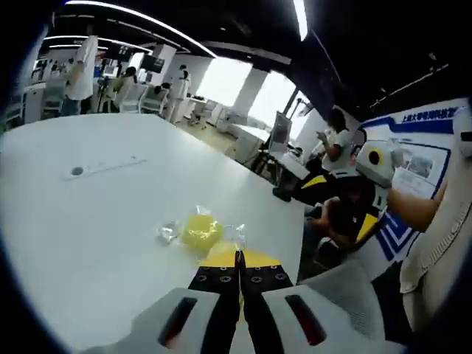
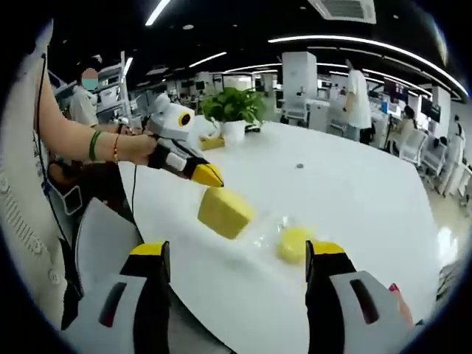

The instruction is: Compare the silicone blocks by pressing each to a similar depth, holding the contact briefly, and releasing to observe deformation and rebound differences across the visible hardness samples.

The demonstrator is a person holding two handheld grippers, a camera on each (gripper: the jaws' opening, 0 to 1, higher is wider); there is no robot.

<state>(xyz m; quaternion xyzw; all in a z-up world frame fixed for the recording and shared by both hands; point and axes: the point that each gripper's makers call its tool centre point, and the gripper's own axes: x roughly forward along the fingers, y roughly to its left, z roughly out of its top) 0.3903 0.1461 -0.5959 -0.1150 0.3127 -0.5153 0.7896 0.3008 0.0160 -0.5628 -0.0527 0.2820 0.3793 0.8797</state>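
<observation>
Pinching the near edge of a yellow block [image 1: 232,257], the left gripper [image 1: 239,256] has its black jaws pressed nearly together at the lower centre of the left gripper view; only a thin yellow sliver shows past the tips. Just above it in that frame a second block [image 1: 201,231] lies on the white table [image 1: 88,221] inside a clear wrapper [image 1: 171,232].

In the right gripper view the same left gripper [image 2: 214,178] comes in from the upper left, held by a hand [image 2: 135,148], its yellow-tipped jaws touching the top corner of the larger block [image 2: 225,212], which sits tilted at the frame's centre. The wrapped block [image 2: 294,243] lies right of it on the table [image 2: 354,199], just beside the right jaw. The right gripper [image 2: 236,258] hangs spread wide at the bottom, holding nothing. A potted plant [image 2: 233,110] stands at the table's far edge, upper centre.
</observation>
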